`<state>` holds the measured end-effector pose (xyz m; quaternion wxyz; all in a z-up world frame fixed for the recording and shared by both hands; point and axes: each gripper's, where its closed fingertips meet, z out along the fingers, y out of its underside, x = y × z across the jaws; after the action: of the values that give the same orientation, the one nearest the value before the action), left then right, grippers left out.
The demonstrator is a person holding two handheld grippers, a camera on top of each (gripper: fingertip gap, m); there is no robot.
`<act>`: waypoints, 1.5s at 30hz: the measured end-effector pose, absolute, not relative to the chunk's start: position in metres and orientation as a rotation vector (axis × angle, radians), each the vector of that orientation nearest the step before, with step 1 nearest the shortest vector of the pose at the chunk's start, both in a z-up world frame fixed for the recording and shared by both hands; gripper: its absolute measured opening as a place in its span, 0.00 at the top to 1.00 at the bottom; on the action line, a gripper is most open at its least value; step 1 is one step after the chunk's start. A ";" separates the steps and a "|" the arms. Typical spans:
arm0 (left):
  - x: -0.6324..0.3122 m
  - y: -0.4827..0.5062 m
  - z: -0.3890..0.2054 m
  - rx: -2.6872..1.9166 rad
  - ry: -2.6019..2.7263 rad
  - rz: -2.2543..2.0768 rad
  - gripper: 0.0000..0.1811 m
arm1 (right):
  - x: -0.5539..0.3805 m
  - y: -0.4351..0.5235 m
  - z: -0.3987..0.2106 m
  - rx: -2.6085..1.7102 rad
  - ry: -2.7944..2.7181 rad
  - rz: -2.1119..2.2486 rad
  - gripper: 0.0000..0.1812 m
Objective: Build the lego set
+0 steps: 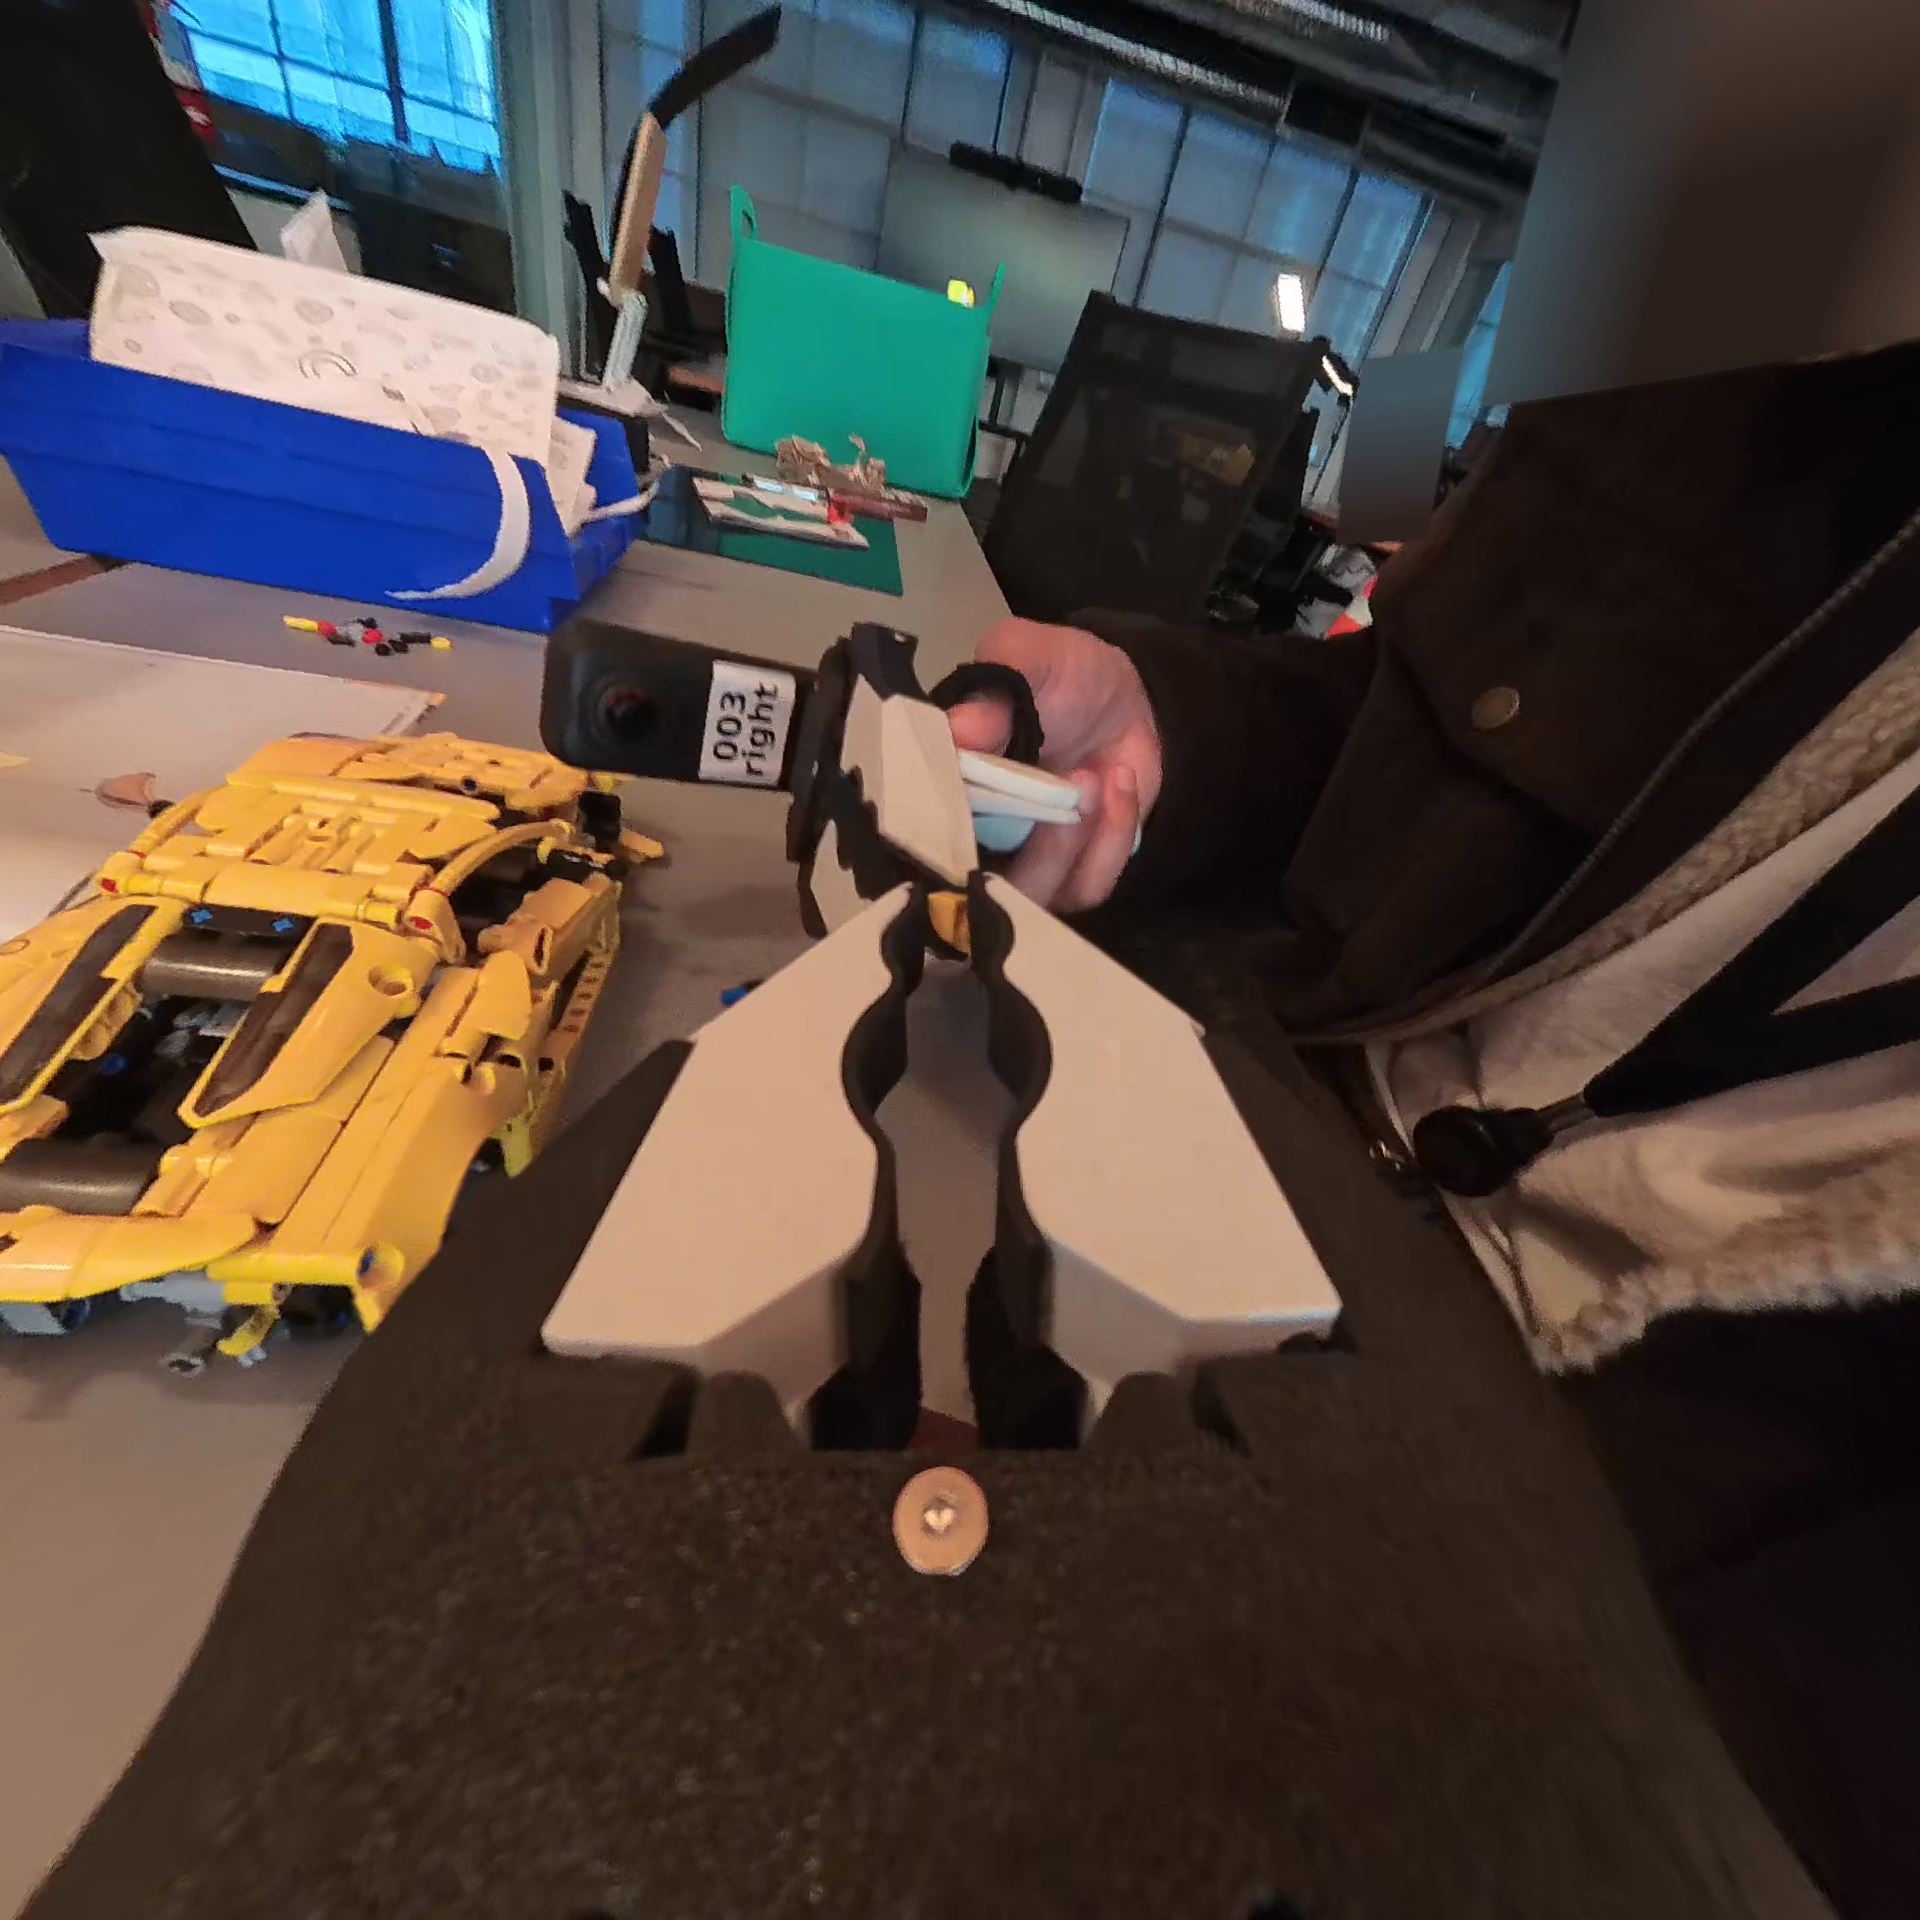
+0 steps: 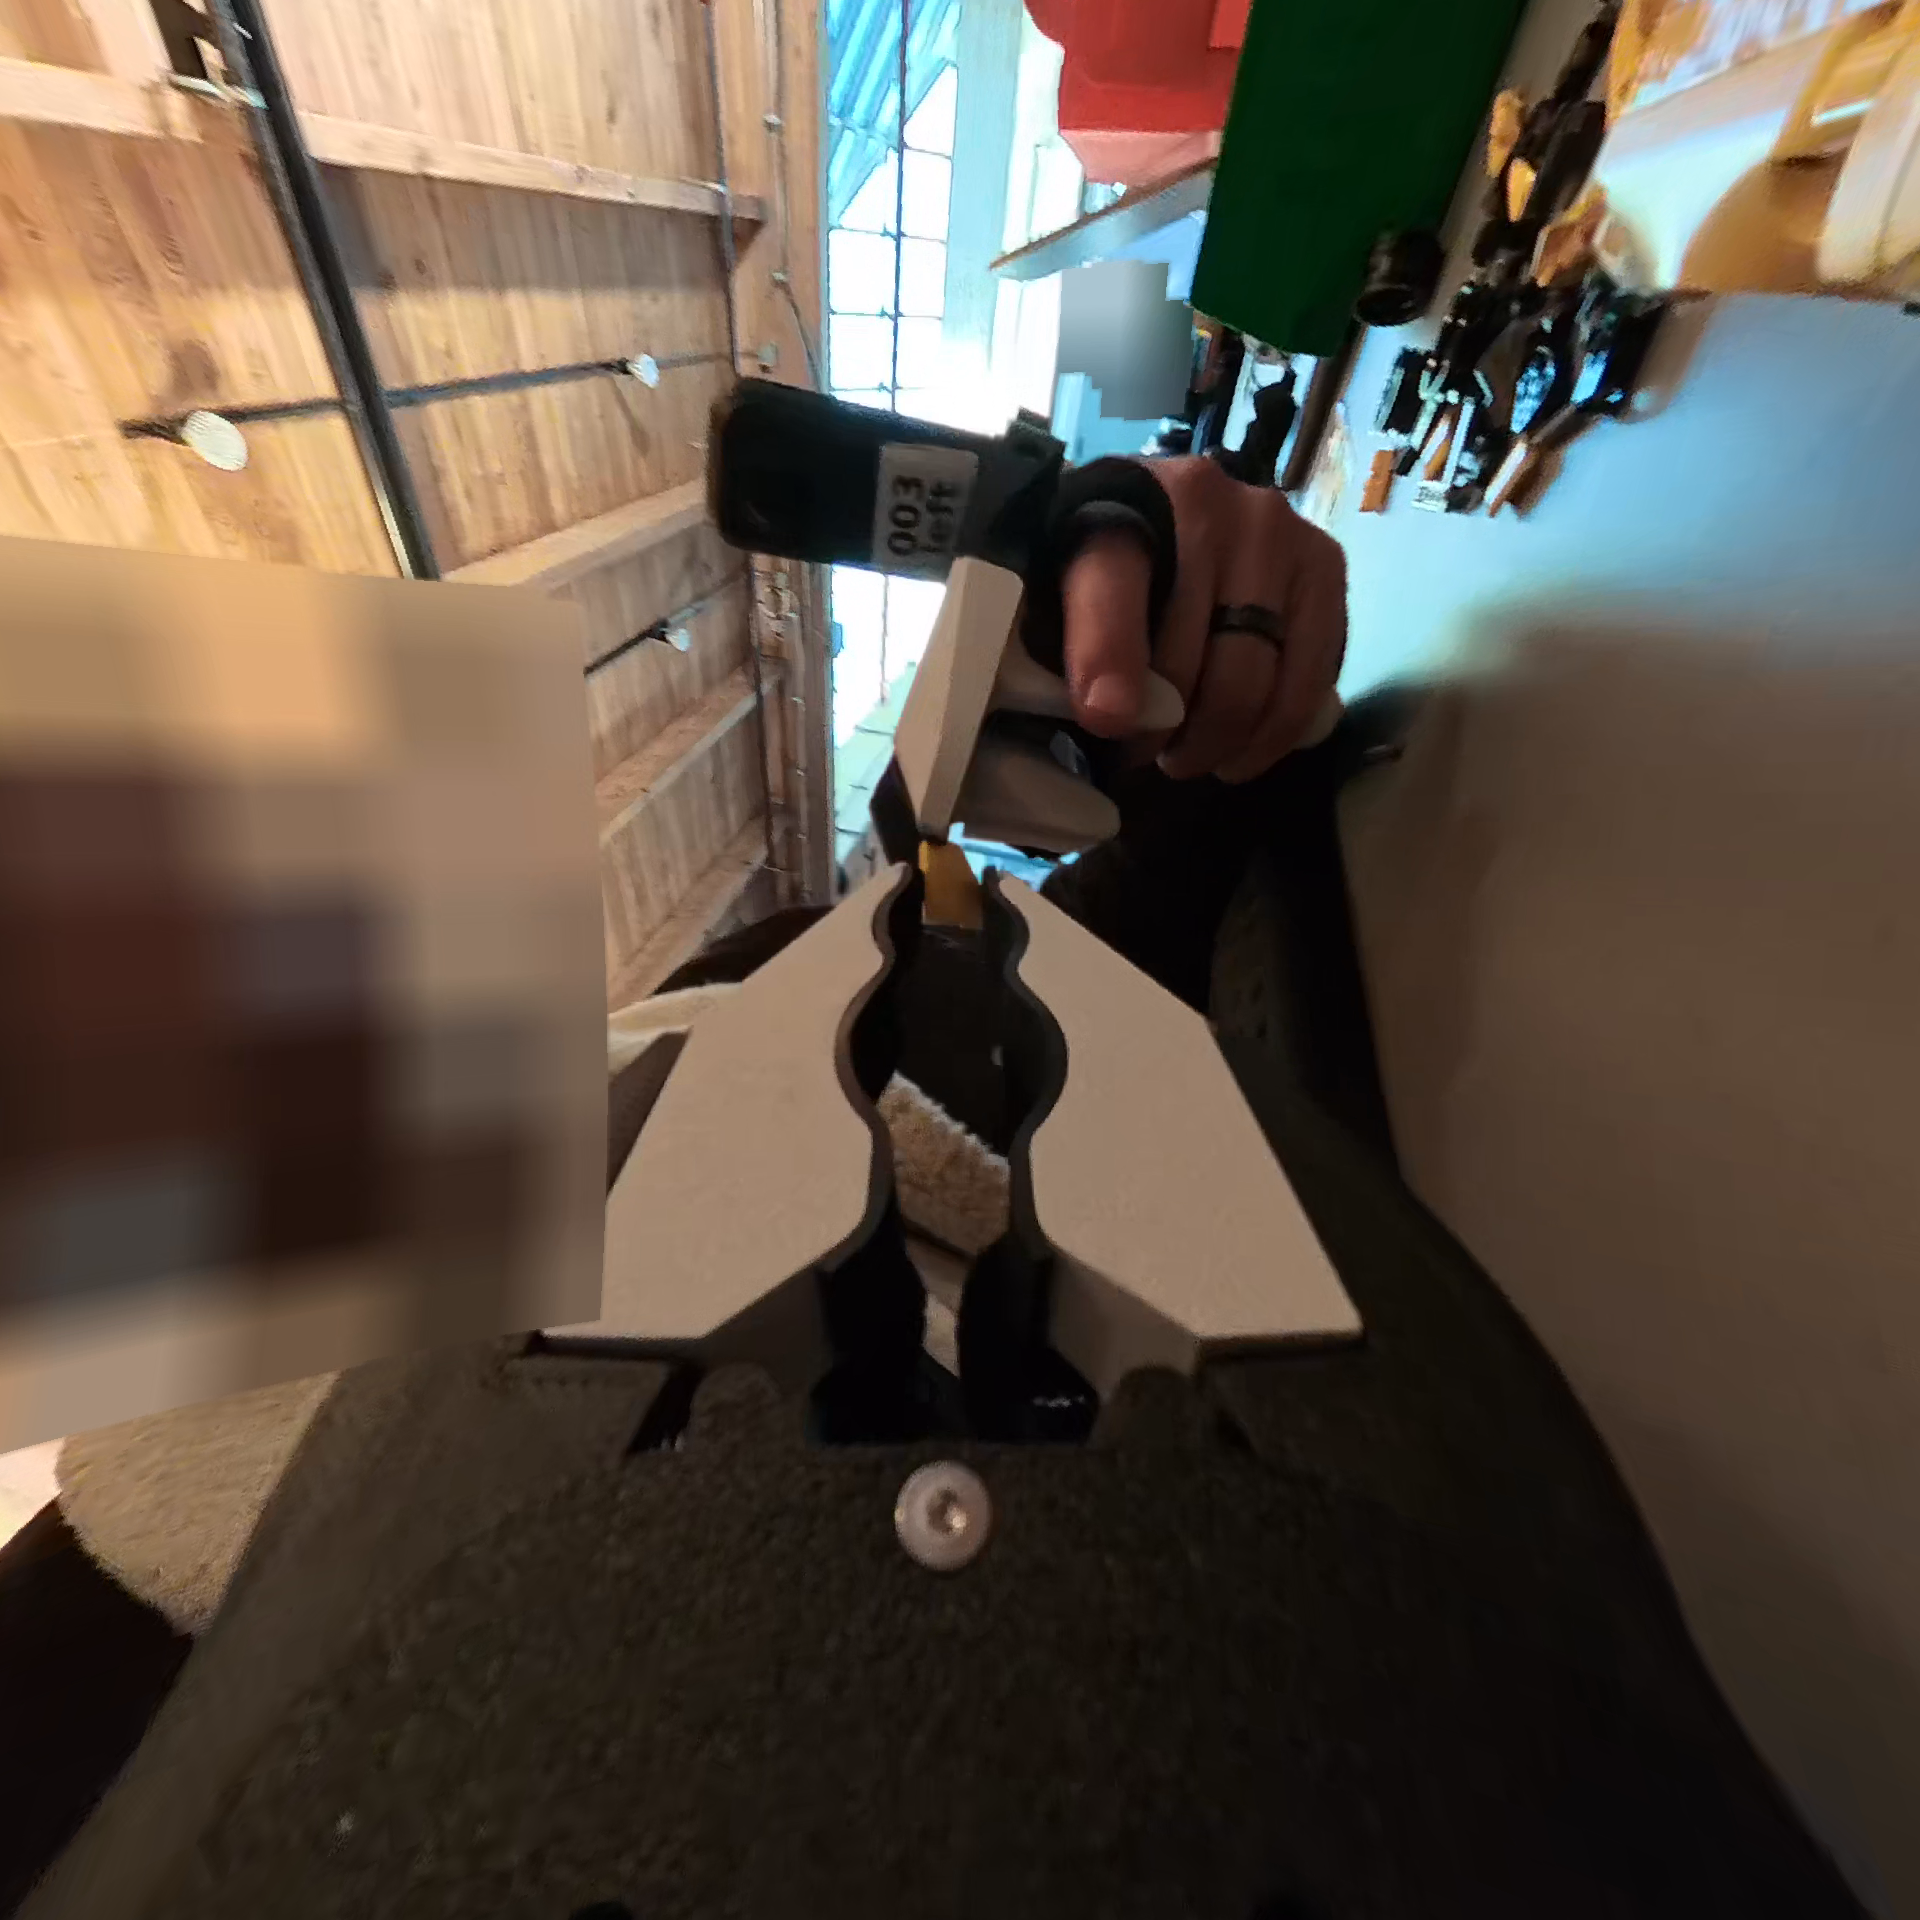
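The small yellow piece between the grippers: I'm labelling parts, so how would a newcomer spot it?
Start at the big yellow lego car on the grey table. Right of it, above the table, the left gripper and right gripper meet tip to tip. The small yellow piece is pinched there, held aloft.

The lego car [image 1: 281, 1039] sits on the table [image 1: 156, 1507]; behind it lie loose lego pieces [image 1: 369, 632], then the bin [image 1: 301, 488].

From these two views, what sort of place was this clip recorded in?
Probably a shared workshop or maker-style office. A grey worktable carries a blue parts bin and a half-built yellow lego car; tall industrial windows stand behind, and the right wrist view shows a timber ceiling.
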<state>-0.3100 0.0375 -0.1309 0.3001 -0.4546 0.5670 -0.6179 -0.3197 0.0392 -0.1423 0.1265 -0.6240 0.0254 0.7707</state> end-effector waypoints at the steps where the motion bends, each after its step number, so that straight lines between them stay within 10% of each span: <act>1: -0.311 0.036 -0.134 -1.206 1.531 -1.627 0.96 | -0.321 0.038 -0.145 -1.848 0.058 2.220 0.95; 45: -0.291 0.111 -0.157 -1.542 1.190 -1.446 1.00 | -0.234 0.081 -0.257 -2.303 -0.779 0.285 0.86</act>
<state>-0.2905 0.1112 -0.1566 0.3505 -0.5954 0.4594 -0.5583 -0.2338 0.0812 -0.2571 0.3402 -0.8847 -0.2992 0.1097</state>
